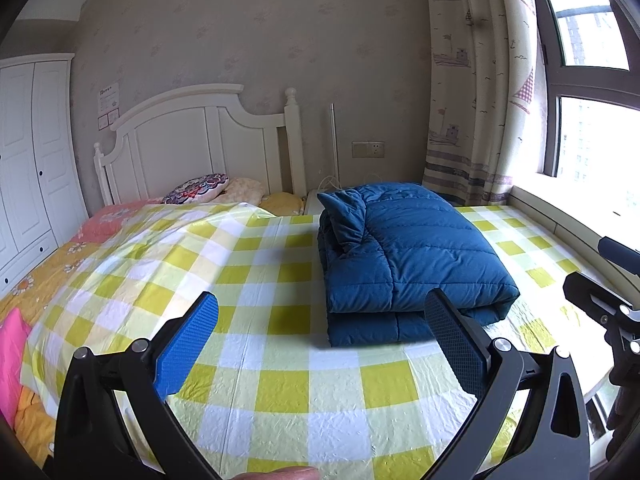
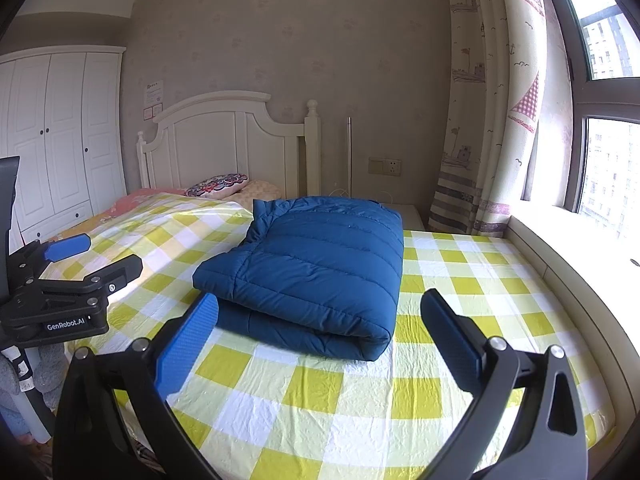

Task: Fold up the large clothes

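Observation:
A blue quilted down jacket (image 1: pixel 408 252) lies folded into a thick rectangle on the yellow-and-white checked sheet (image 1: pixel 280 392) that covers the bed. It also shows in the right wrist view (image 2: pixel 316 272). My left gripper (image 1: pixel 320 320) is open and empty, held above the sheet just in front of the jacket's near edge. My right gripper (image 2: pixel 320 324) is open and empty, also just short of the jacket's near fold. The left gripper also shows from the side in the right wrist view (image 2: pixel 92 256).
A white headboard (image 1: pixel 200 136) and pillows (image 1: pixel 196 188) are at the far end of the bed. A white wardrobe (image 1: pixel 28 152) stands on the left. A curtain (image 1: pixel 480 80) and window sill (image 1: pixel 568 216) run along the right. The checked sheet (image 2: pixel 360 420) reaches the bed's near edge.

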Demonstrator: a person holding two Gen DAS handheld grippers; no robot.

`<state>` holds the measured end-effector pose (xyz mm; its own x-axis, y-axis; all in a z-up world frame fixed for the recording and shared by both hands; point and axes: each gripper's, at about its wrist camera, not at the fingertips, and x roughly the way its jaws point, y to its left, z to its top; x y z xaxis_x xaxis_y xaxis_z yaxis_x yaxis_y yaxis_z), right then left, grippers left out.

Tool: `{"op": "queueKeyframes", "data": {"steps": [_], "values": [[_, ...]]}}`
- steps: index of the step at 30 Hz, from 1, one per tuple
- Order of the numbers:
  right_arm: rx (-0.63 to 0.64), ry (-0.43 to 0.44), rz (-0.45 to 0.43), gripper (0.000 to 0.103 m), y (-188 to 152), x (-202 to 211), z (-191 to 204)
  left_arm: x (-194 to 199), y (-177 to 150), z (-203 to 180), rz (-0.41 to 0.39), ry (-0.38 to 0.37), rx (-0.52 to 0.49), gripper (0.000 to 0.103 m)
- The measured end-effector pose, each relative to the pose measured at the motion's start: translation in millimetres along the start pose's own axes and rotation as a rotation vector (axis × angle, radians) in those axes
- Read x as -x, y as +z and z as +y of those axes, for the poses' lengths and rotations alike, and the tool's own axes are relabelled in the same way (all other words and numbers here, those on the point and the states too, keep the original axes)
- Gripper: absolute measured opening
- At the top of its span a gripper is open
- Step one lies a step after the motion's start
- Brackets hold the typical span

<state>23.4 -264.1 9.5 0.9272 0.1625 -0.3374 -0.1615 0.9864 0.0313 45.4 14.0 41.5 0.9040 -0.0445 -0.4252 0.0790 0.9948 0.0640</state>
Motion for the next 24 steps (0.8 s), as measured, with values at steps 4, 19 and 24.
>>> {"op": "queueKeyframes", "data": {"steps": [4, 19, 24], "values": [[-0.002, 0.001, 0.003, 0.100, -1.1, -0.2, 0.6, 1.3, 0.2, -0.9, -0.005, -0.001, -0.003, 0.099], [-0.030, 0.024, 0.114, 0.100, -27.5, -36.8, -8.1, -35.7, -23.5, -18.7, 0.104, -0.113, -0.076, 0.099], [-0.051, 0.016, 0.248, 0.100, -35.7, -69.2, -41.4, -105.8, -19.5, 57.5, 0.280, -0.052, 0.053, 0.099]]}}
